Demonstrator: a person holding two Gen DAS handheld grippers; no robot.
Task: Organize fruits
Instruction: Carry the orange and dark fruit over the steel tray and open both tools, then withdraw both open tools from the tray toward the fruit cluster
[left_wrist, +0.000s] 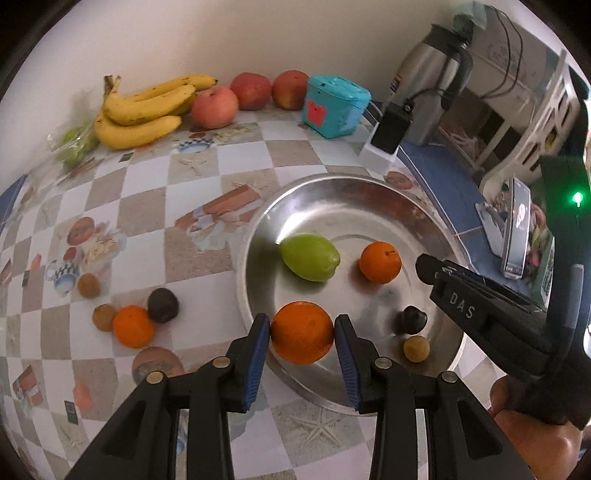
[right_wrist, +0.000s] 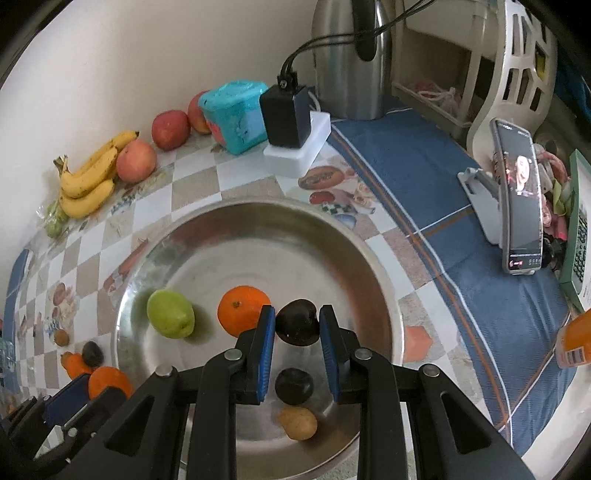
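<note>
Orange (left_wrist: 302, 332) sits clamped between the blue pads of the left gripper (left_wrist: 301, 334), held over the near rim of the steel bowl (left_wrist: 369, 195). Right gripper (right_wrist: 297, 325) is closed on a dark plum (right_wrist: 297, 322) above the bowl's middle (its jaws show from the side in the left wrist view, at the bowl's right edge). Under that plum, on the bowl floor, lie a second dark fruit (right_wrist: 294, 386) and, nearer, a small tan fruit (right_wrist: 298, 422). Farther in rest a smaller orange (right_wrist: 242, 310) and a green fruit (right_wrist: 170, 313), apart from each other. Left of the bowl on the checked tablecloth (left_wrist: 147, 206) lie another orange (left_wrist: 133, 326) touching a dark fruit (left_wrist: 163, 305), with two small brown fruits (left_wrist: 88, 285) near them. Along the table's far edge by the wall sit bananas (left_wrist: 144, 109), three apples (left_wrist: 214, 107) and a teal box (left_wrist: 335, 107). At the far right stand a steel flask (left_wrist: 428, 88) and a phone (right_wrist: 521, 199) on a stand.
</note>
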